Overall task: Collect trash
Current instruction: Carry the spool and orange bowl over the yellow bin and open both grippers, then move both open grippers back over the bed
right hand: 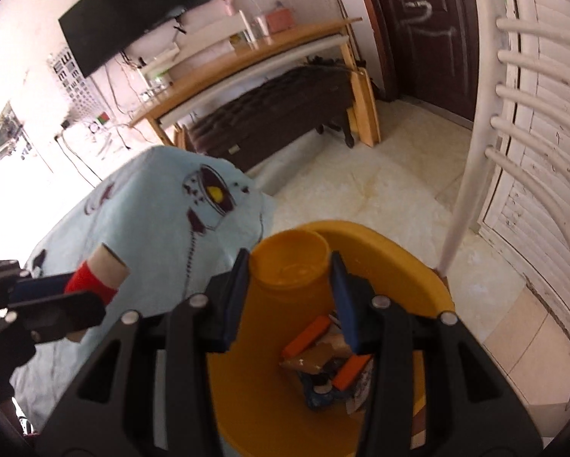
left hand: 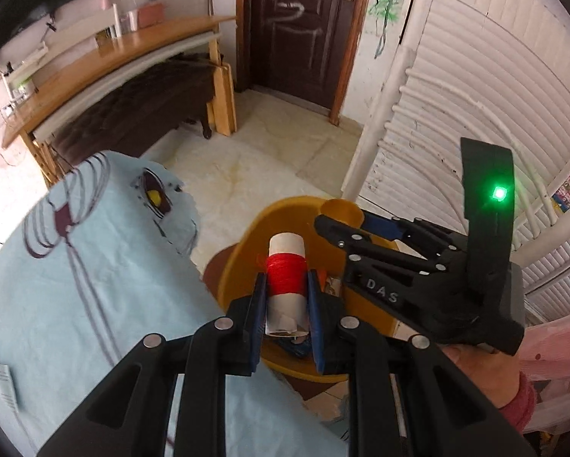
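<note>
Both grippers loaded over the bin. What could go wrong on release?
1. The left gripper holds the cardboard tube with red thread close to the yellow bin's near rim; released here, it might bounce out onto the blue cloth.
2. The right gripper holds the yellow cup over the bin's far side; it may clip that rim.
3. The grippers sit close together, so a collision seems possible.

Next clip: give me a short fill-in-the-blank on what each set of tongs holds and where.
1. The left tongs grip a cardboard tube wound with ___ thread.
2. The right tongs hold a cup coloured ___.
3. Both are held above the yellow ___, which already contains scraps.

Missing: red; yellow; bin
</note>
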Tool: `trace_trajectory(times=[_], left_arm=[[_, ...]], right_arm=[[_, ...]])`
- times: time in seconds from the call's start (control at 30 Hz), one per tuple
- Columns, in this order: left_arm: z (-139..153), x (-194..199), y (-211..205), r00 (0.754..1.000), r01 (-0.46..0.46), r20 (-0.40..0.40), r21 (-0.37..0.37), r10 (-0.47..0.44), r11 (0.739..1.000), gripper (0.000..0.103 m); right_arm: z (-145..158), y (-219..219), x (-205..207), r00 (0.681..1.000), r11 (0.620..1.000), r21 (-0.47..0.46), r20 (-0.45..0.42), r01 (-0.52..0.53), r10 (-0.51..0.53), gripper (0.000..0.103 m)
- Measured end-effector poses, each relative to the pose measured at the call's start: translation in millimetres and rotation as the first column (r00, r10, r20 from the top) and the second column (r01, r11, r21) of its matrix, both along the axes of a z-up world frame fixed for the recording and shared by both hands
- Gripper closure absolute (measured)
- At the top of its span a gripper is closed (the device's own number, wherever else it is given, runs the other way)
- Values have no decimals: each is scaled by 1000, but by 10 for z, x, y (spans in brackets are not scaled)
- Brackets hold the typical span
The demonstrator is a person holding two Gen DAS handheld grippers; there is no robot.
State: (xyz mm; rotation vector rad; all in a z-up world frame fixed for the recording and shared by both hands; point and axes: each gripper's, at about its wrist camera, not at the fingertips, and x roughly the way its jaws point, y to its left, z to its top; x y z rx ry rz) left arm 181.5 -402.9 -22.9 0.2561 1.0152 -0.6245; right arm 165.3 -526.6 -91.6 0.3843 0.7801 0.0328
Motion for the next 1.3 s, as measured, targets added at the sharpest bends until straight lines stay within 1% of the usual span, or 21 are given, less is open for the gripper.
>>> trace_trajectory(times=[0.17, 0.27, 0.33, 0.37, 0.4, 0.5, 0.57, 0.67, 0.77, 0.83, 0.93, 1.0, 1.1, 1.13, 1.2, 1.3], left_arm=[[-132, 166, -59, 998, -25, -62, -19, 24, 999, 87], [-207, 267, -100, 992, -56, -114, -27, 52, 998, 85], [-230, 314, -134, 989, -64, -139, -41, 57, 997, 76], [-235, 320, -145, 988, -65, -142, -46, 58, 997, 63], [-237, 322, -154, 989, -69, -137, -45, 63, 997, 57], [-239, 314, -137, 989, -73, -130, -48, 66, 996, 49], [-227, 304, -117, 990, -79, -118, -46, 73, 996, 48], [-194, 268, -47, 993, -90, -78, -35, 87, 995, 48], [-139, 232, 42, 994, -106, -40, -33, 105, 994, 48], [-85, 216, 164, 991, -132, 2, -27, 132, 991, 48], [-22, 225, 343, 986, -163, 27, -27, 164, 986, 48], [43, 225, 487, 982, -181, 46, -36, 182, 983, 48], [133, 241, 692, 973, -212, 86, -30, 213, 977, 48], [159, 256, 757, 971, -220, 89, -32, 222, 975, 48], [213, 290, 908, 965, -242, 95, -37, 245, 969, 48], [278, 333, 1142, 953, -278, 113, -52, 282, 959, 48]], right_arm=[[-103, -34, 44, 999, 1000, 2, -37, 11, -11, 61], [-127, -86, 33, 999, 1000, 7, -37, 29, -29, 41], [-131, -115, 16, 999, 999, 10, -32, 37, -37, 39], [-130, -121, 11, 999, 999, 11, -33, 39, -38, 39], [-132, -135, 10, 999, 999, 12, -34, 41, -41, 39], [-154, -195, -1, 998, 998, 26, -35, 58, -57, 39], [-168, -229, -6, 997, 997, 31, -39, 66, -65, 39], [-150, -247, -18, 997, 997, 33, -35, 73, -72, 39], [-71, -226, -35, 997, 997, 25, -20, 73, -72, 39], [-13, -193, -39, 998, 997, 17, -8, 69, -68, 38], [100, -107, -44, 998, 998, 0, 12, 59, -59, 33], [186, -28, -43, 999, 999, -13, 27, 47, -46, 32], [342, 137, -42, 999, 999, -40, 50, 15, -13, 30], [411, 231, -39, 998, 999, -54, 61, -3, 6, 29], [511, 395, -32, 996, 997, -76, 78, -32, 38, 24], [627, 627, -26, 992, 992, -105, 97, -76, 86, 23]])
